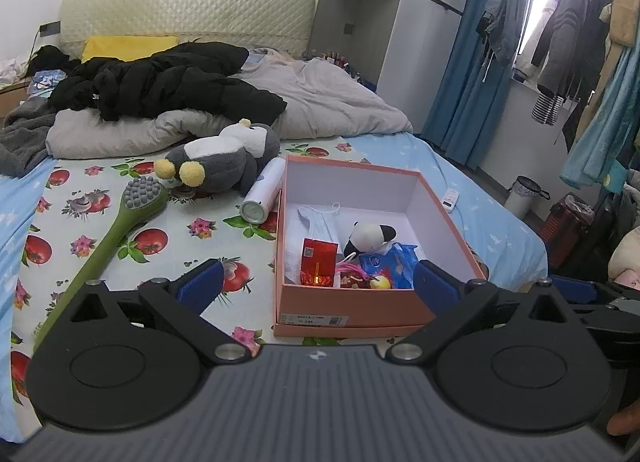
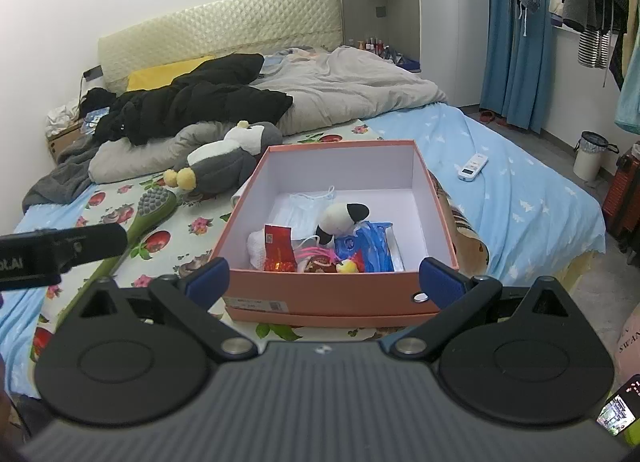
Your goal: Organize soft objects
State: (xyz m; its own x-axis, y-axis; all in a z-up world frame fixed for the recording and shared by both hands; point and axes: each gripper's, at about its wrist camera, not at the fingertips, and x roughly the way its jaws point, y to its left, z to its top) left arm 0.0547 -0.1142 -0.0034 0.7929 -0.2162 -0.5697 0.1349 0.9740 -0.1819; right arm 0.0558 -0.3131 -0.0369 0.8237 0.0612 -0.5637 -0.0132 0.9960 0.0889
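In the left wrist view, the left gripper fills the lower part of the frame with its blue-padded fingers spread wide apart and nothing between them. Just above it, at centre right, an open pink shoebox sits on the fruit-print sheet. Inside the box, toward its near wall, lie a small black-and-white plush, a red packet, a crumpled blue wrapper and a white face mask; the plush rests against the wrapper. Left of the box, a white cylindrical bottle lies on its side with its base just beside the box wall. Above the bottle, a grey-and-white plush penguin lies on the sheet, its yellow feet pointing to the left of the frame. A green long-handled massage brush runs diagonally down the left side.

In the right wrist view, the right gripper is likewise spread wide and holds nothing, its fingertips bracketing the box's near wall in the frame. A white remote control lies on the blue bedsheet at the right, well apart from the box. A dark bar at the left edge is probably part of the other tool, though too little shows to be sure
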